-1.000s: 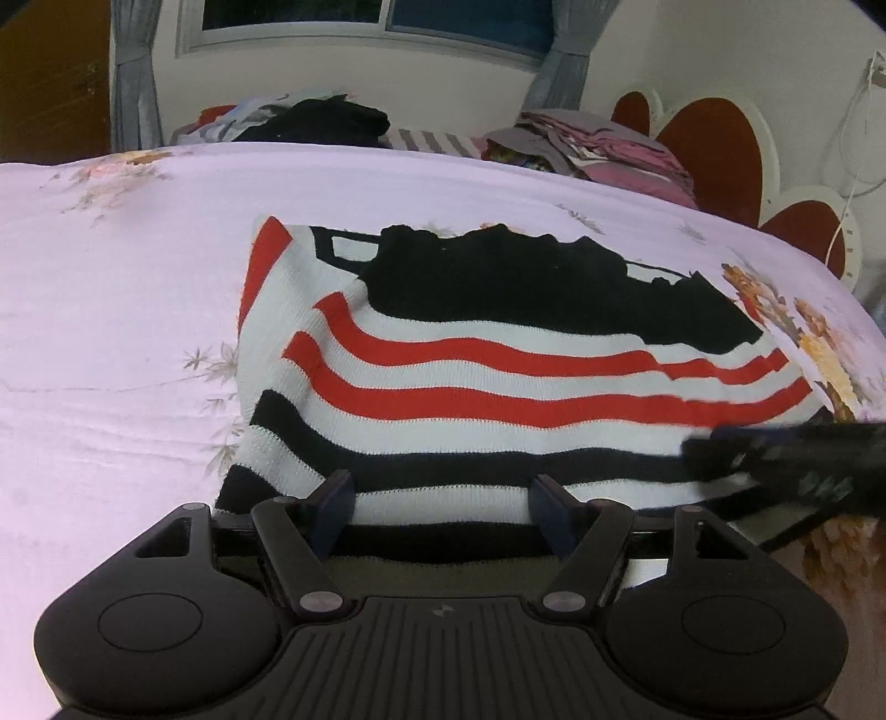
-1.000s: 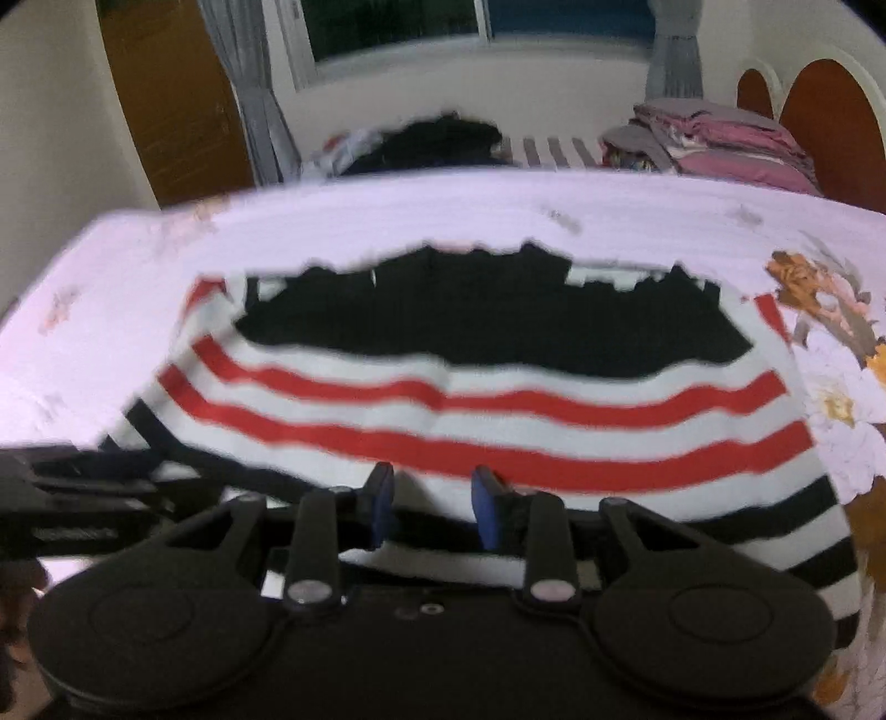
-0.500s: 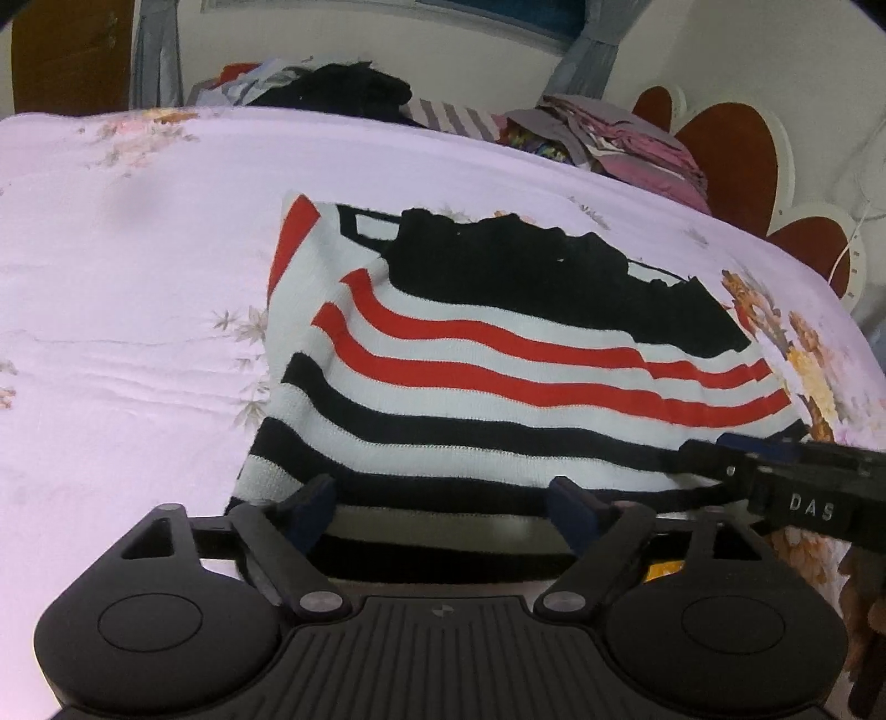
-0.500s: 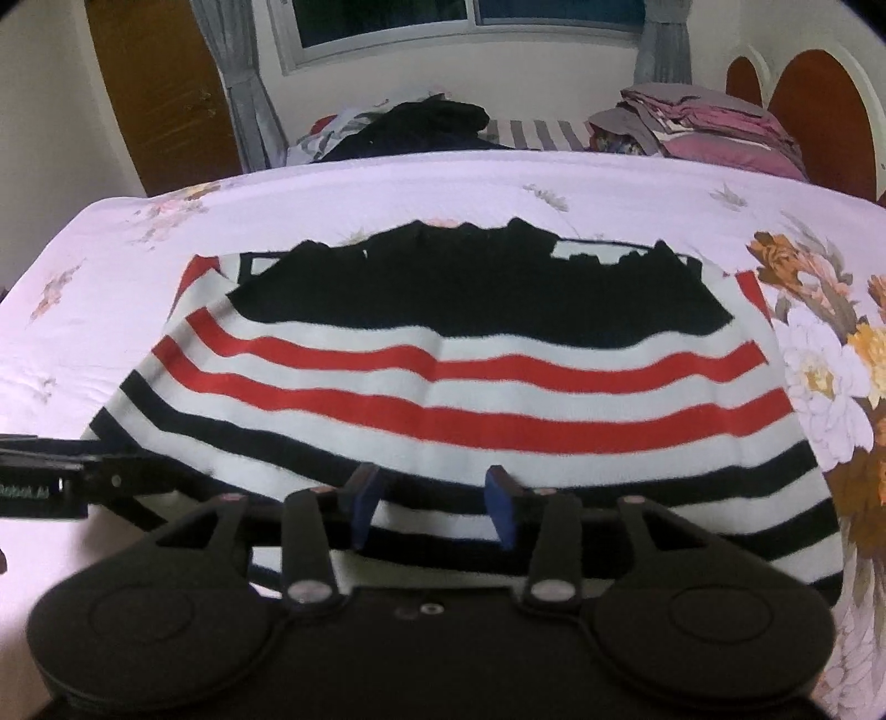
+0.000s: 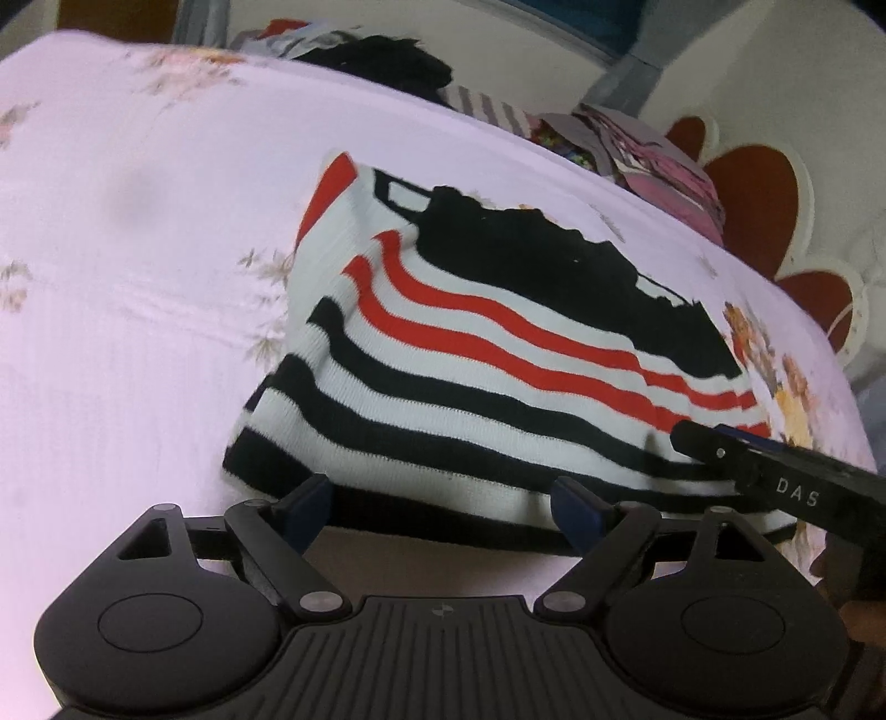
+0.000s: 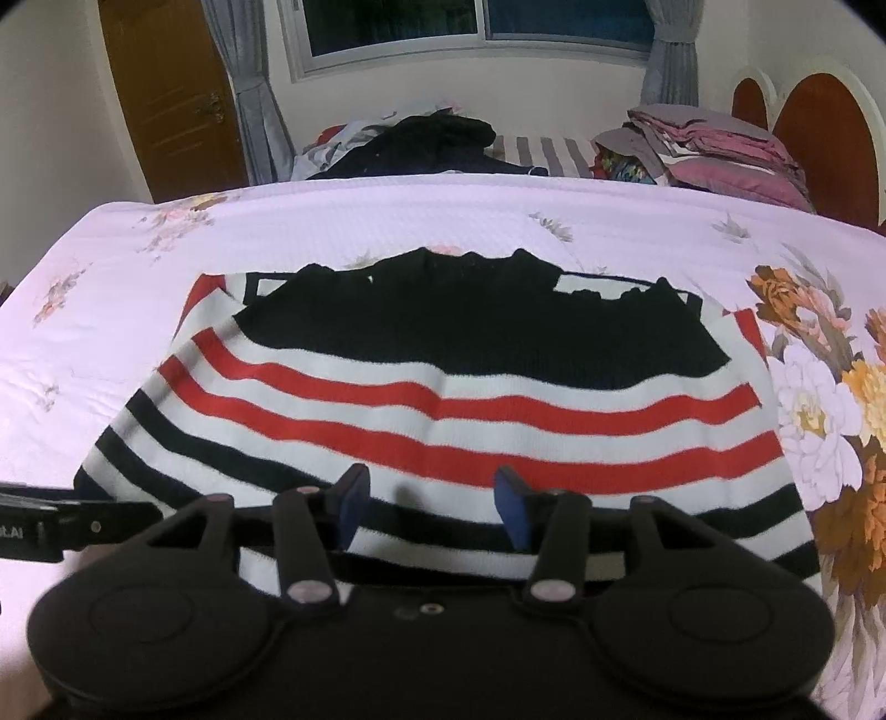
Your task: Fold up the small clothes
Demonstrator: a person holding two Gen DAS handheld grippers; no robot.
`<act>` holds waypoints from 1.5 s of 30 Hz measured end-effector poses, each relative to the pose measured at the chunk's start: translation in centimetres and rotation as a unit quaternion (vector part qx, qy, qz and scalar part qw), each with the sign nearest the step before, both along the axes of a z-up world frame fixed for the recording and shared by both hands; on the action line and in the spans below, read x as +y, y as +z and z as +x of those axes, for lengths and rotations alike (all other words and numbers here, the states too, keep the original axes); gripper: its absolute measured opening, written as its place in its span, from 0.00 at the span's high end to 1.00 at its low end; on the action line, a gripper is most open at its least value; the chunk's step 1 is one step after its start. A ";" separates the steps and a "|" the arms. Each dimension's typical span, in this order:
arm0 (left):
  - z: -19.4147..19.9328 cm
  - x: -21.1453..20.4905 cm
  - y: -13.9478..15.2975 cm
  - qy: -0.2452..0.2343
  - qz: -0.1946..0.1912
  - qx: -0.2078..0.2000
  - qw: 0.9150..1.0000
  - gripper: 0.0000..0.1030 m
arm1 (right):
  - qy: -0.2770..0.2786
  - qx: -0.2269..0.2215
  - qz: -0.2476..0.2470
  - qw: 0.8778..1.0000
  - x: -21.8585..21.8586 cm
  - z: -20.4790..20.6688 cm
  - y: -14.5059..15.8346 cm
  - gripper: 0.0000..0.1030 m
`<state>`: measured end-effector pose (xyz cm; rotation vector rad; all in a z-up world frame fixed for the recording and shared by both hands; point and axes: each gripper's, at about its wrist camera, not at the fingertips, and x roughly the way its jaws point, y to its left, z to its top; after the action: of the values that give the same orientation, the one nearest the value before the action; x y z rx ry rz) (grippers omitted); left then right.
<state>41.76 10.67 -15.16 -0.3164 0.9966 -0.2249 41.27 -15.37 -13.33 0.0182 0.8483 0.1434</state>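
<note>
Black-hemmed and striped red, white and black, the folded sweater (image 5: 498, 365) lay on my bed (image 5: 111, 332), its near edge just past both sets of fingers. My left gripper (image 5: 443, 512) stood wide, my right gripper (image 6: 429, 507) had just been opening; neither gripped it. Only the right view showed the door (image 6: 171, 94) and window (image 6: 476, 27).

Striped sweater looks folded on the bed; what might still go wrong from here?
1. Left hand-held gripper and right hand-held gripper, jaws just opened, hang over the striped sweater's near hem; withdrawing could snag it.
2. The folded-over layer lies uneven at the sweater's left side and may slip open.
</note>
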 end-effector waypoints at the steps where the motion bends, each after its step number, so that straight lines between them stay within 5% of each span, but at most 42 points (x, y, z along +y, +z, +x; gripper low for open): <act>1: -0.1 0.0 -0.2 0.002 -0.003 0.000 1.000 0.17 | 0.000 0.000 -0.002 1.000 0.0 0.1 -0.1 0.52; 9: -0.1 1.4 -2.3 0.063 -0.083 0.003 0.995 0.16 | -0.013 0.010 -0.004 1.000 -0.5 0.9 -1.4 0.52; 16: -1.9 2.8 -3.2 0.115 -0.168 -0.008 0.979 0.10 | -0.016 0.016 -0.004 1.000 -0.5 1.9 -2.2 0.51; 21: -4.8 3.8 -4.6 0.121 -0.174 0.003 0.977 0.10 | -0.017 0.016 0.006 1.000 -0.9 1.9 -2.5 0.49; 33: 1.3 3.3 -6.3 0.145 -0.219 -0.068 0.962 0.11 | -0.033 -0.004 0.003 0.999 -0.8 1.9 -1.6 0.49; 34: 1.6 3.0 -6.3 0.144 -0.217 -0.074 0.963 0.15 | -0.035 -0.007 0.003 0.999 -0.8 1.9 -1.5 0.49; 36: 2.2 3.0 -6.9 0.151 -0.224 -0.070 0.960 0.44 | -0.041 -0.014 -0.001 0.999 -0.7 2.1 -1.2 0.49; 38: 2.6 3.2 -7.5 0.168 -0.229 -0.067 0.956 0.56 | -0.048 -0.017 0.001 0.999 -0.7 2.4 -1.3 0.49; 41: 2.9 3.0 -7.7 0.178 -0.227 -0.067 0.955 0.66 | -0.045 0.009 -0.012 0.999 -0.3 3.0 -3.1 0.48; 45: 2.9 3.0 -7.8 0.193 -0.233 -0.063 0.951 0.79 | -0.022 -0.014 -0.062 0.998 0.9 2.3 -3.9 0.47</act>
<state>44.62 13.64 -22.95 -0.9088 0.7267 -0.1180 43.56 -14.44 -17.21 -0.0807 0.8274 0.0498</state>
